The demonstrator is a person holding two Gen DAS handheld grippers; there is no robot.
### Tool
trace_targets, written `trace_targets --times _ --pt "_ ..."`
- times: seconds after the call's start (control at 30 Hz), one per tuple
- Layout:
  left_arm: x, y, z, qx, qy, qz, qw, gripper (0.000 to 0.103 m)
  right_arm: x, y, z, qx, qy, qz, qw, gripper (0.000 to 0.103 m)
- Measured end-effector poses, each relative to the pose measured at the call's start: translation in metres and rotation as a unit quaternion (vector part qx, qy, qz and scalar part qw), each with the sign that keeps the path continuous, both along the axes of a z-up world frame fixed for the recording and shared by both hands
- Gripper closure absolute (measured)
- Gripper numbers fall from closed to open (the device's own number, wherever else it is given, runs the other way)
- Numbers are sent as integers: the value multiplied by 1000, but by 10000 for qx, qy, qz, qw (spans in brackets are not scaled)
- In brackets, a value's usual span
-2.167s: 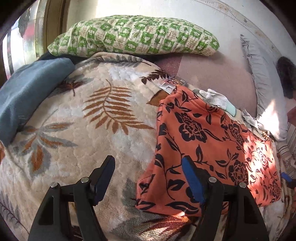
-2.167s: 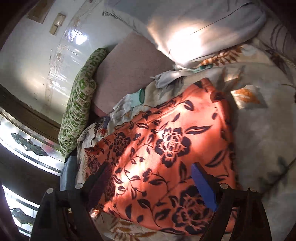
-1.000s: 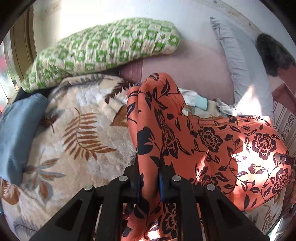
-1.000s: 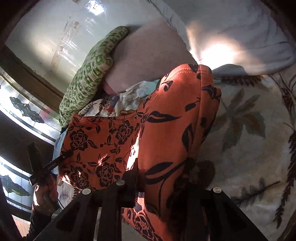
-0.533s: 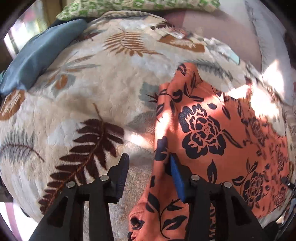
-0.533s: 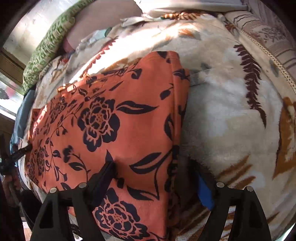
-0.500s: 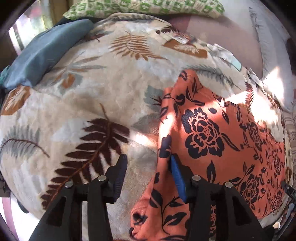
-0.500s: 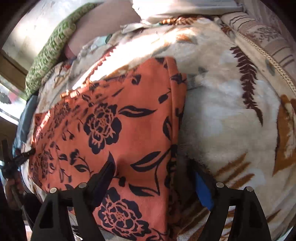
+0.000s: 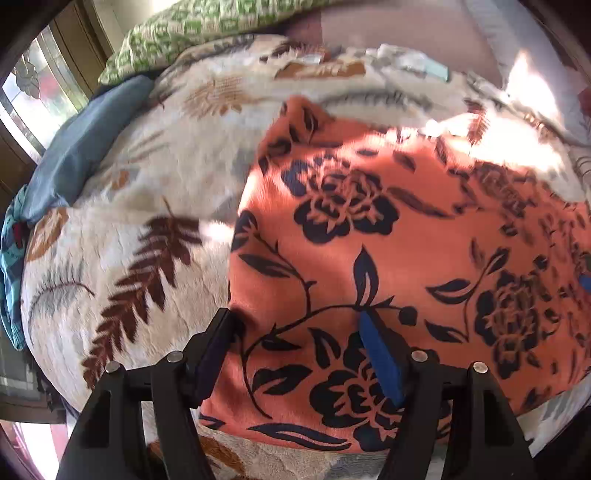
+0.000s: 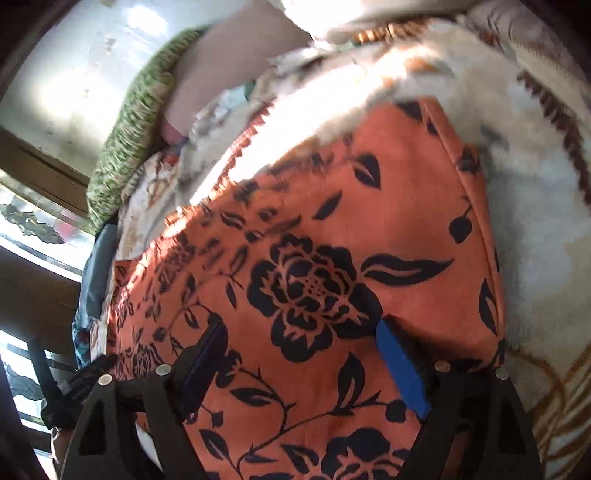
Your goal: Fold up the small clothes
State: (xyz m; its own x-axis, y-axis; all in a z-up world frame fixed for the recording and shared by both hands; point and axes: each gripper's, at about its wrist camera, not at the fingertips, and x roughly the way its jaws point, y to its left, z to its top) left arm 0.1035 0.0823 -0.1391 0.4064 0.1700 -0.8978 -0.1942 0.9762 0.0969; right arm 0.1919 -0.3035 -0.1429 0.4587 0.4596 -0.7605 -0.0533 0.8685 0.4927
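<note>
Orange floral garment (image 9: 388, 258) lies spread flat on the bed, on the cream leaf-print blanket (image 9: 122, 236), w/ one straight edge along its left side in my left view and one along its right side in my right view (image 10: 332, 266). Its long axis runs across betw. my two hands; far edge faces the pillows.

Around it: green checked pillow (image 9: 207, 22) at the head of the bed, blue cloth (image 9: 81, 147) off to the left by the window (image 9: 40, 88), pale small clothes (image 9: 417, 62) bunched beyond the far edge, grey pillow (image 9: 535, 74) at far right. Nothing lies on top of the garment; sun patches wash out its far right corner.

My left fingers (image 9: 299, 325): wide and opening, hanging over the near left corner of the garment. The left tip sits at the fabric's edge, the blue-padded one over the print. Fabric is below them, not pinched.

My right fingers (image 10: 303, 332): wide and opening a bit more, over the near right part of the garment, both tips above the print, nothing clamped. Contact w/ the cloth I can't tell; view is blurred.

In my right view the other gripper's black frame (image 10: 74, 384) shows at lower left.
</note>
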Motion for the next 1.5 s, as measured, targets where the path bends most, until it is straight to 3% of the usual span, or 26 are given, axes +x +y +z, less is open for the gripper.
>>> trace_targets --times 0.03,0.1,0.23,0.3,0.33,0.37,0.43,0.5,0.6,0.67,0.7,0.73,0.8,0.97,1.03,1.13,1.17,1.27,1.37,1.5 --pt "-4 1 3 79 -184 18 9998 26 0 9 8 -228 83 86 9997 16" --pt "-5 2 4 65 -164 -11 9998 25 1 25 23 -542 234 337 9977 16" --pt "-5 9 3 -94 -172 36 9998 23 -5 38 55 -630 -360 432 9964 16" --pt "-6 10 2 -125 -197 48 9997 23 5 34 38 -691 -154 224 9972 15" --pt "-6 9 1 -141 -199 48 9997 23 16 28 17 -752 201 134 9969 14" --pt "-5 9 1 -158 -188 50 9997 23 24 18 -3 -631 526 94 9966 14" --pt "-6 10 2 -137 -173 22 9998 23 19 12 8 -491 370 -84 9981 14" --pt "-7 12 0 -153 -159 43 9997 21 20 20 21 -478 666 21 9966 14" --pt "-8 12 -1 -165 -168 71 9997 21 16 24 39 -318 295 176 9989 14" --pt "-8 11 -1 -124 -158 60 9998 21 23 18 28 -324 265 83 9991 14" --pt "-8 11 0 -128 -146 50 9998 21 30 12 9 -333 673 -98 9971 14" --pt "-9 11 0 -120 -114 53 9998 21 35 5 -2 -46 834 -255 9962 14" --pt "-12 13 4 -117 -89 40 9999 22 34 2 11 161 797 -460 9956 14" --pt "-31 15 28 -348 -460 20 9983 22 10 4 52 330 226 -188 9990 14" --pt "-36 8 27 -315 -502 -98 9982 22 1 -2 46 498 256 -224 9982 14" --pt "-29 0 -9 133 18 -217 9997 19 11 -14 1 408 888 -447 9942 14" --pt "-30 3 -10 159 -116 -119 9997 11 12 -19 0 594 766 -523 9939 14" --pt "-33 10 3 -48 -145 60 9999 11 10 -25 27 836 558 -647 9928 14" --pt "-39 6 27 133 -537 -3 9985 11 -15 -38 63 898 47 -684 9936 14" --pt "-46 -12 51 -122 -976 -197 9950 11 -74 -58 64 1427 157 -869 9858 14"
